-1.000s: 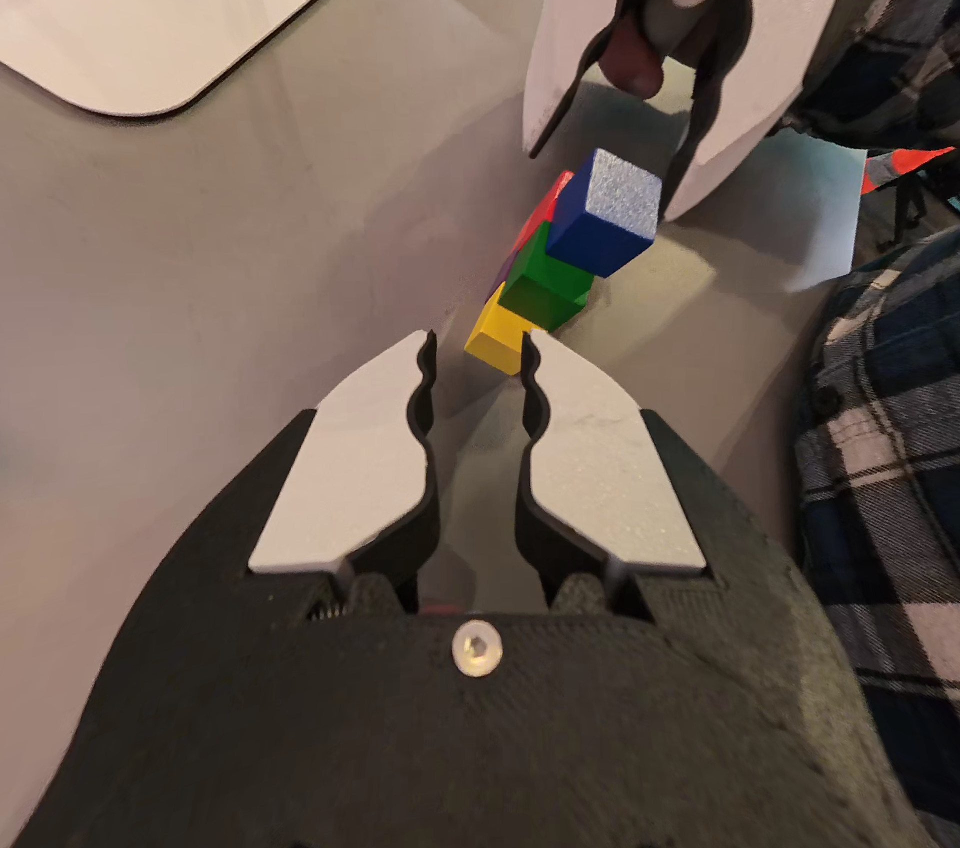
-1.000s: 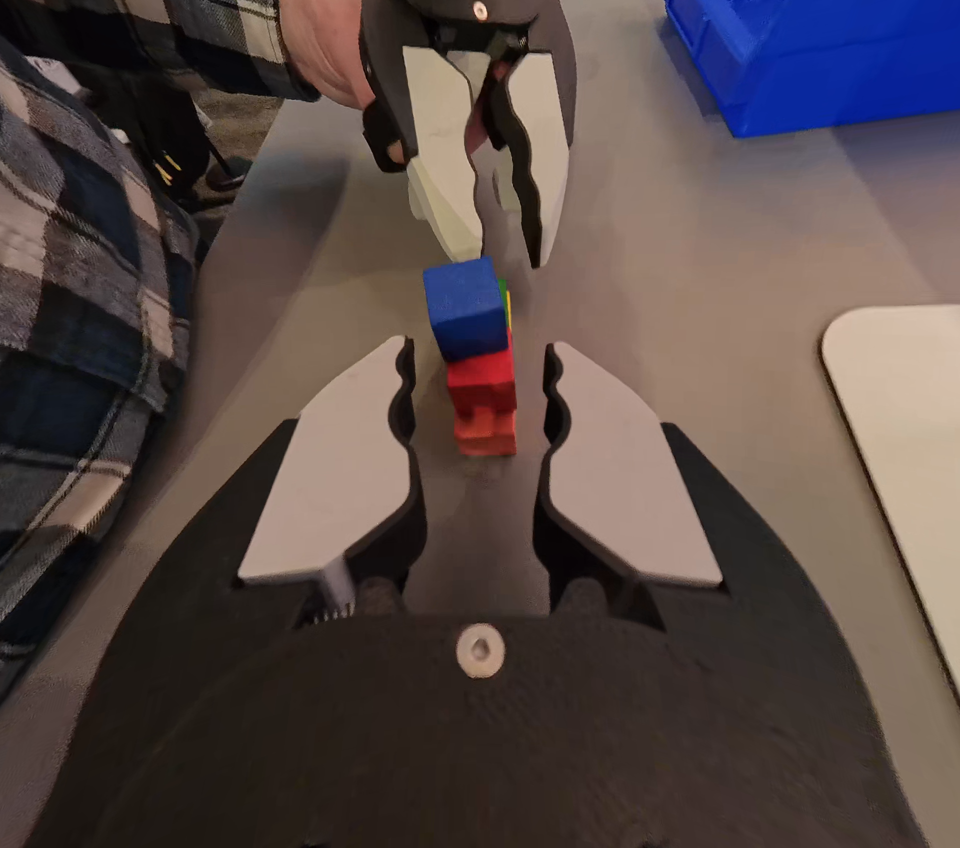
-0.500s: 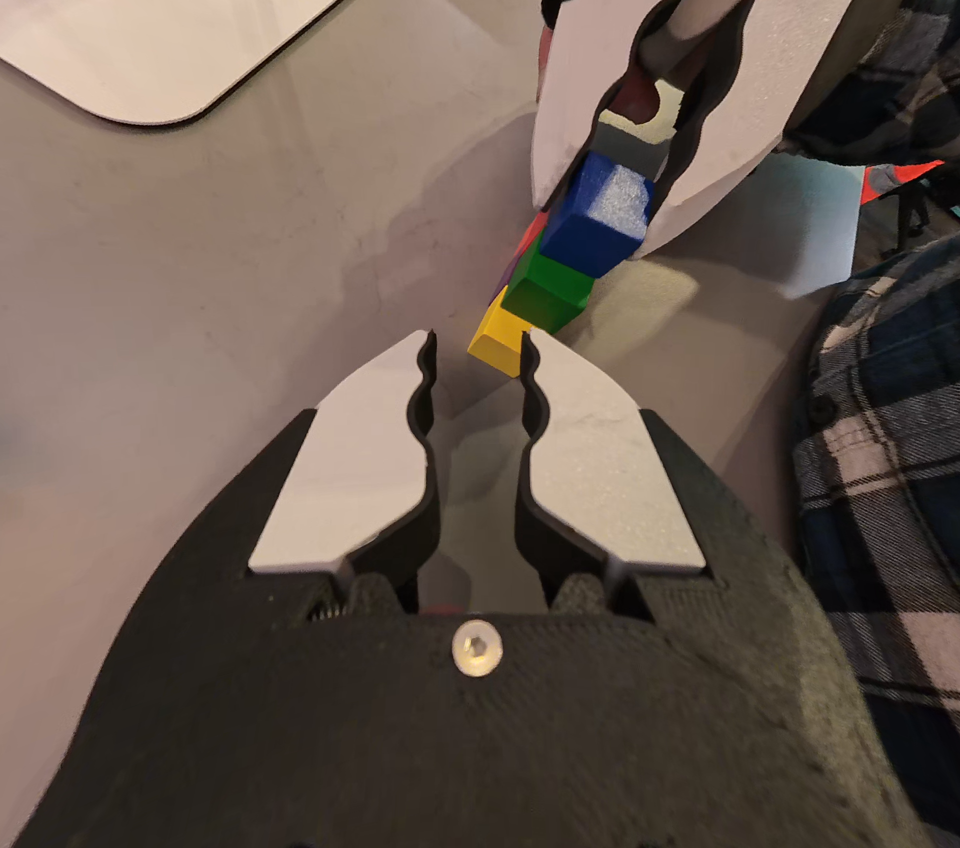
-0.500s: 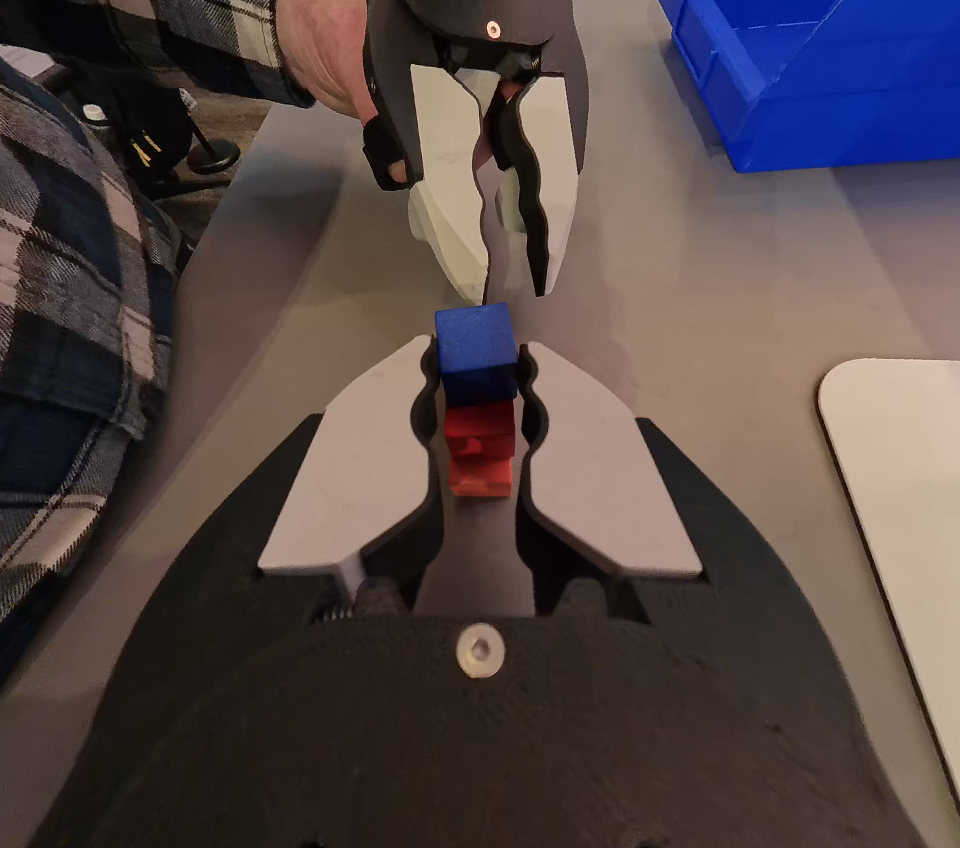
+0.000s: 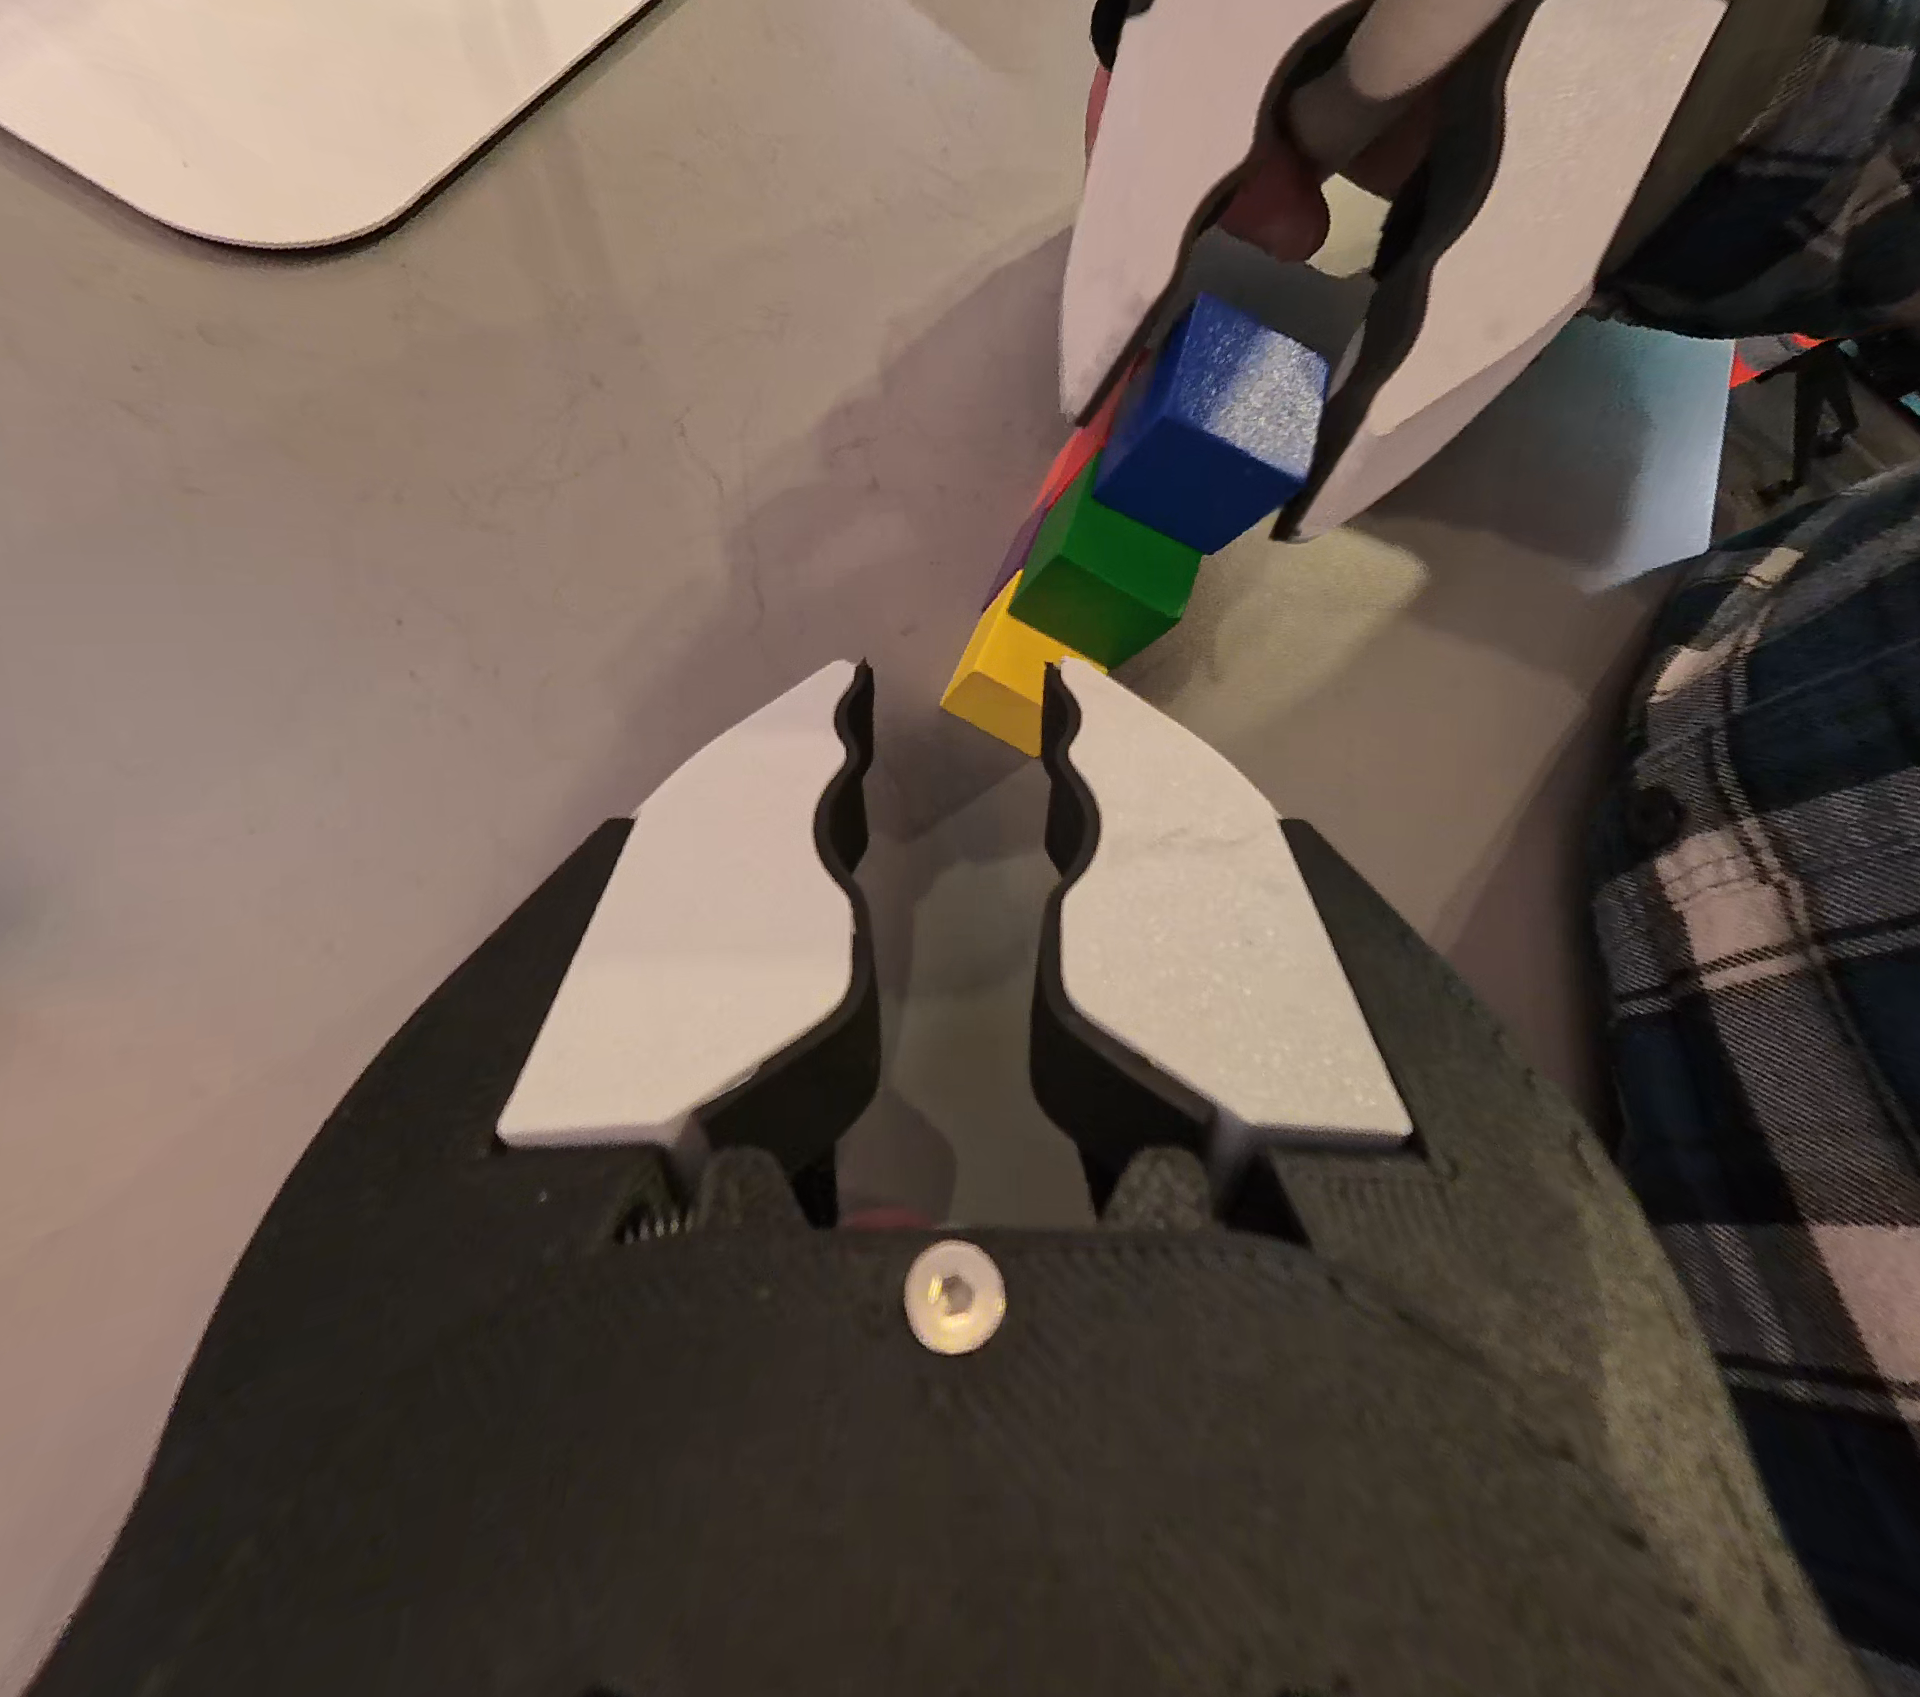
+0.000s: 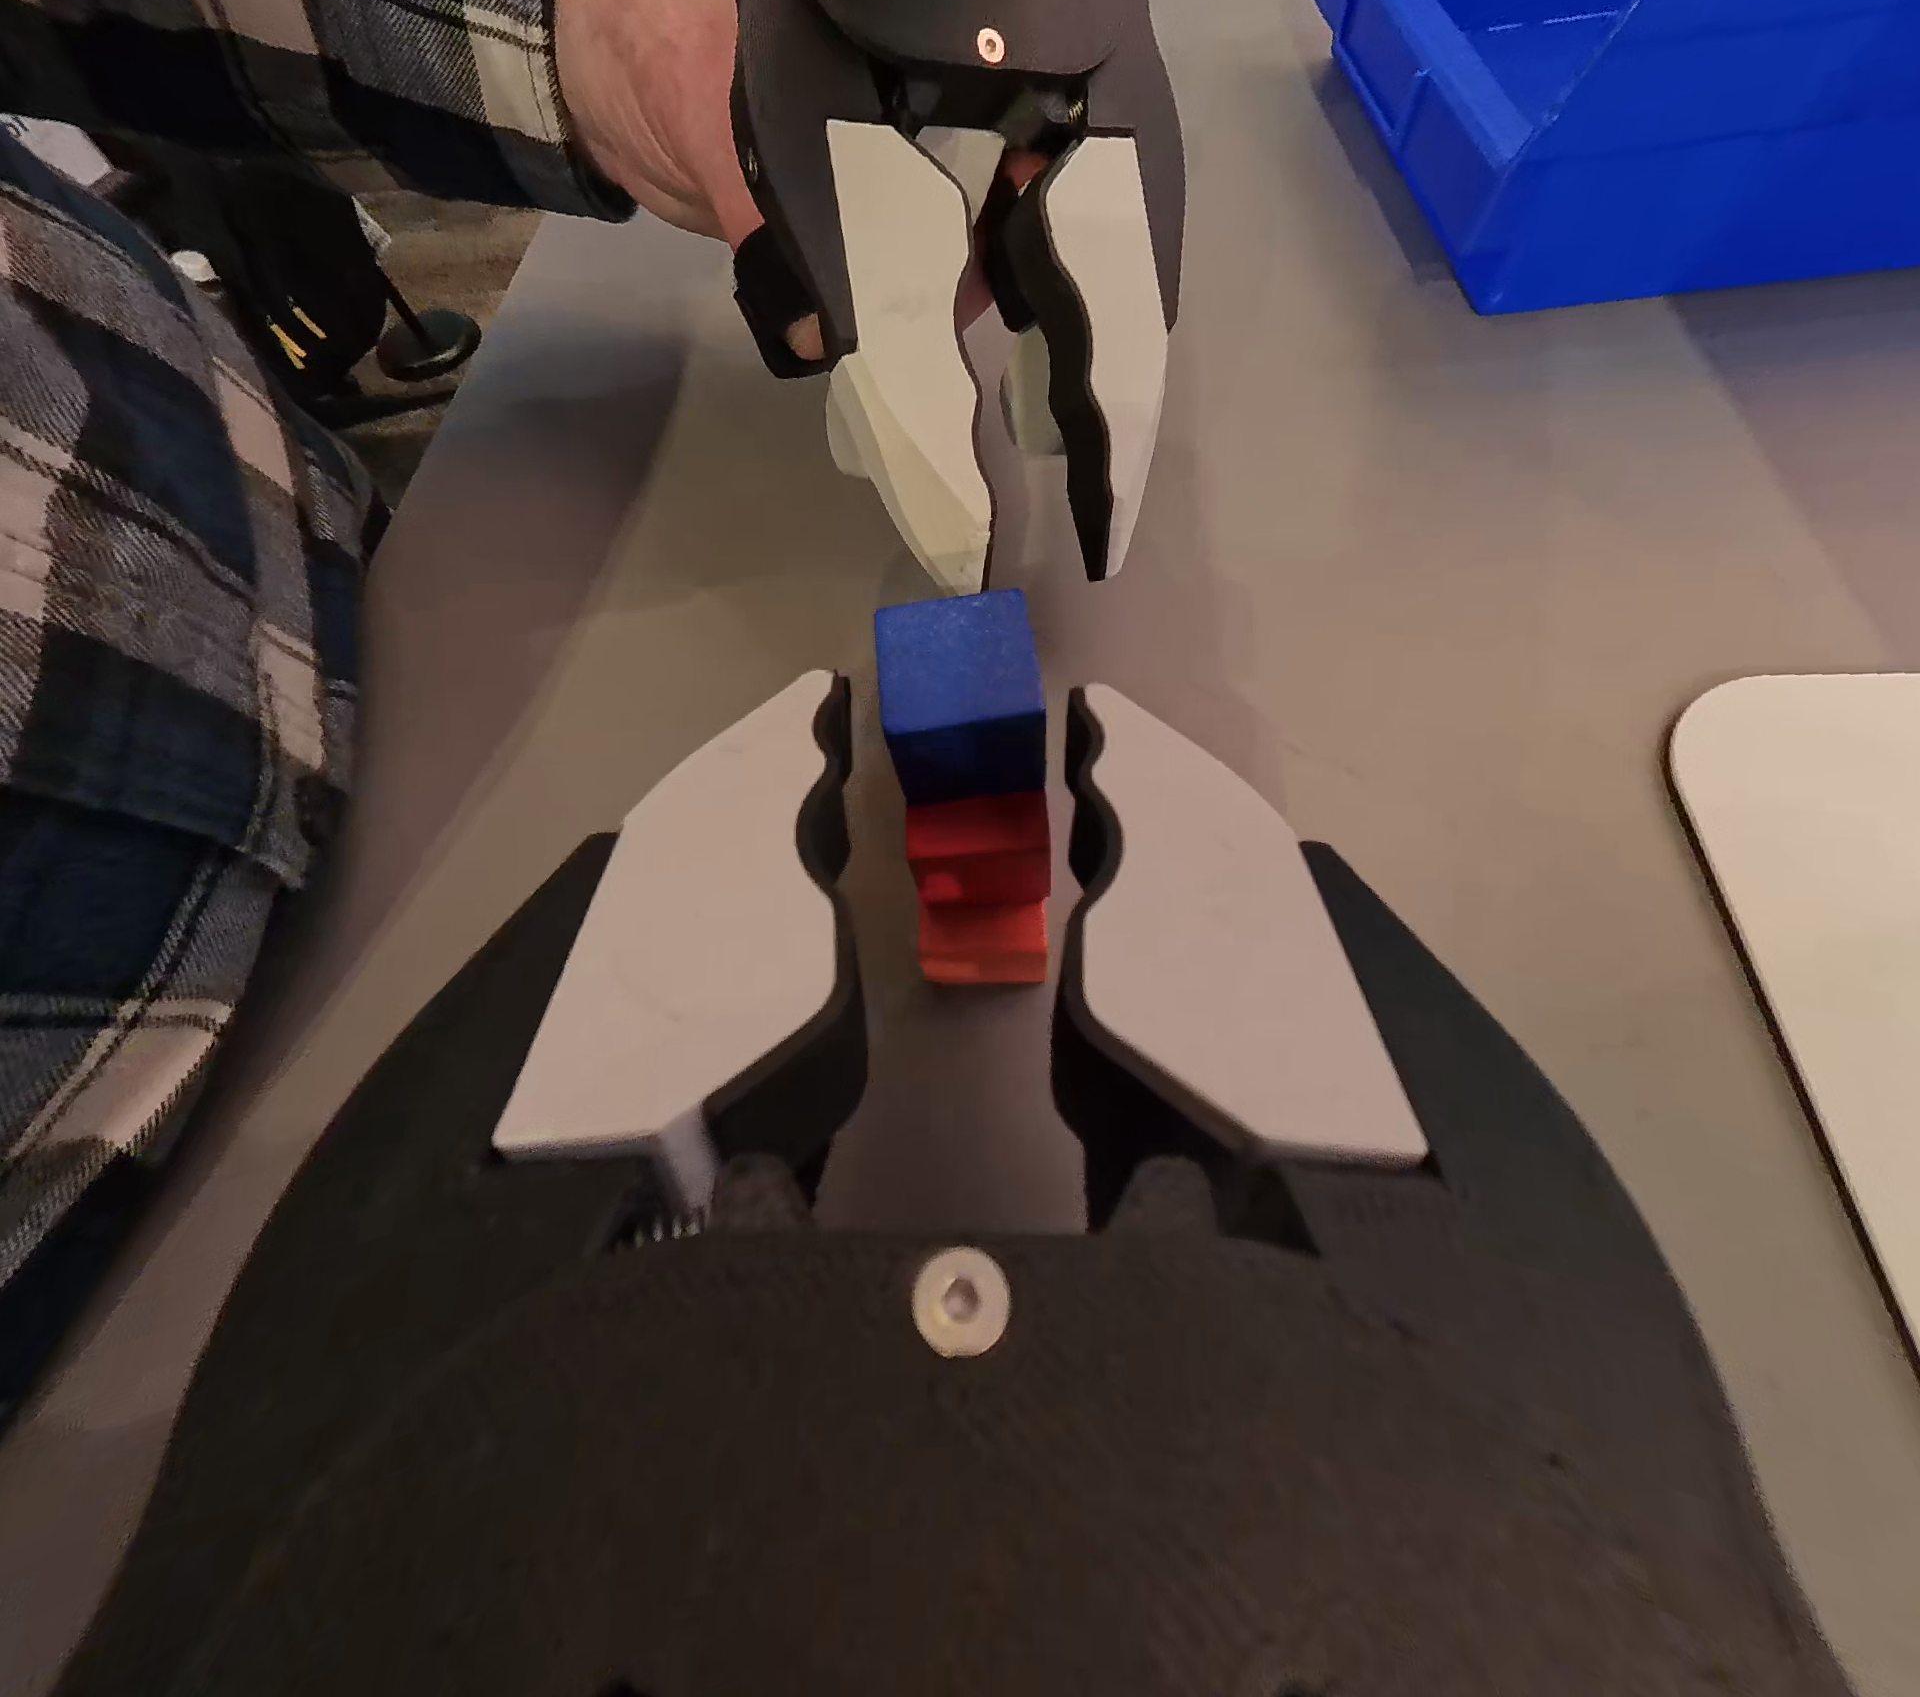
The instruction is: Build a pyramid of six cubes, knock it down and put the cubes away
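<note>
Right wrist view shows the blue cube (image 6: 958,679) capping the pyramid, freed: the right gripper (image 6: 958,712), clamped on it half a second ago, now stands spread with gaps either side. The left gripper (image 6: 1039,577) hovers beyond, parted and empty. Building looks finished. Table edge lies left; blue bin (image 6: 1621,37) and white mat (image 6: 1818,920) right.

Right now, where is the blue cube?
The blue cube tops the pyramid, sitting on the red cube and the green cube. In the right wrist view it stands between the right gripper's open fingers, neither visibly touching it.
</note>
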A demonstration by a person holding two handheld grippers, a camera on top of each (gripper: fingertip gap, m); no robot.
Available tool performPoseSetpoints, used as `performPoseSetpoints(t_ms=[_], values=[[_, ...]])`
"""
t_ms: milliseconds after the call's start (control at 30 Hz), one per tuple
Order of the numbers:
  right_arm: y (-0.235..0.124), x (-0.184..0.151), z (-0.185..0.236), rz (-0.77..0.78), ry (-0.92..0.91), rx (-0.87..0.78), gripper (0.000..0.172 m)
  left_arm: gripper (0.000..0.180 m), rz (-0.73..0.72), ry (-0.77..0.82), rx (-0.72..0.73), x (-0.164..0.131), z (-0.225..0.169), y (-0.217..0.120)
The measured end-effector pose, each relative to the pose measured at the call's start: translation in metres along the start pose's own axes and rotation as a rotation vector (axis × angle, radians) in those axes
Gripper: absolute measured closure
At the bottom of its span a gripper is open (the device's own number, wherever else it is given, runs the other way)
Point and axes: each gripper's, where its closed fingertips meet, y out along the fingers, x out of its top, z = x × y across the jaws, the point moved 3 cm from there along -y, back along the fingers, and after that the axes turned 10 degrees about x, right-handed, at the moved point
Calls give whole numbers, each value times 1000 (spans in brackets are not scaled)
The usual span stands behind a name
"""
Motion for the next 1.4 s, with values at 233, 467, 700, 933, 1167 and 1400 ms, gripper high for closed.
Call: performPoseSetpoints(t_ms=[233,467,700,933,1167,1400], values=[[-31,-2,-1,-66,44,-45,122,149,11,-30,27,-10,12,-4],[-65,-31,-15,-120,171,-100,126,153,15,-136,73,-30,18,-16],[-78,-54,-23,-27,197,-161,152,158,11,-161,173,-31,21,-17],[-96,-78,-31,89,248,-271,172,180,-31,-260,191,-30,31,-18],[-124,-99,-35,105,352,-484,172,180,-27,-236,302,-31,36,-18],[-153,-118,-29,139,429,-761,160,180,-7,-255,479,-34,54,-22]])
